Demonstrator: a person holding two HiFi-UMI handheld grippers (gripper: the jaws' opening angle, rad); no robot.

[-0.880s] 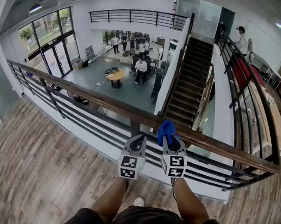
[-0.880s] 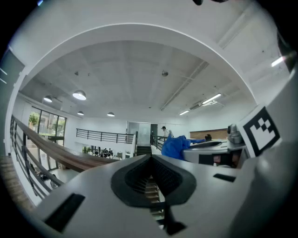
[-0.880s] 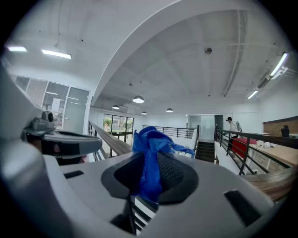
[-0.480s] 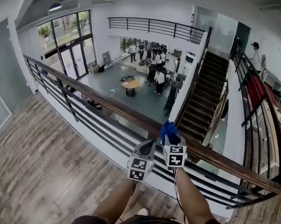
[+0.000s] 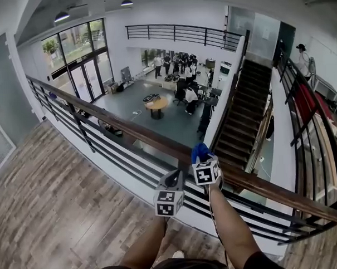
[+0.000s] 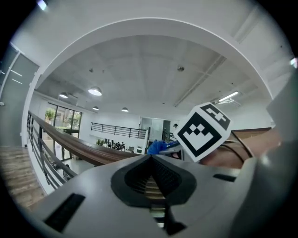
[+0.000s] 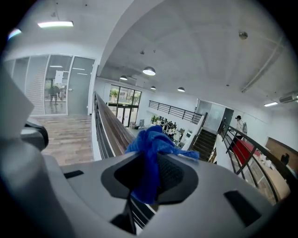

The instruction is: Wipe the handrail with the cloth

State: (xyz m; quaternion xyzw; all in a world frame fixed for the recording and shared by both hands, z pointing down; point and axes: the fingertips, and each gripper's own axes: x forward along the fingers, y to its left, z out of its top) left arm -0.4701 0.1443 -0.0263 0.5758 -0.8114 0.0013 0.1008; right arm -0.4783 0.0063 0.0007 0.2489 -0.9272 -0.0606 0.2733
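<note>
My right gripper (image 7: 149, 174) is clamped on the blue cloth (image 7: 150, 142), which bunches past the jaw tips at the top face of the wooden handrail (image 5: 129, 129); I can't confirm contact. My left gripper (image 6: 151, 173) is closed on nothing, just below the rail. I judge the wiping stroke is in hand. Next I should press down and slide along the rail.

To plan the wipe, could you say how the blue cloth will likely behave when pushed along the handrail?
Probably floppy: the blue cloth bunches and droops in the shut right gripper. Likely light, being small; should drape over the handrail.
</note>
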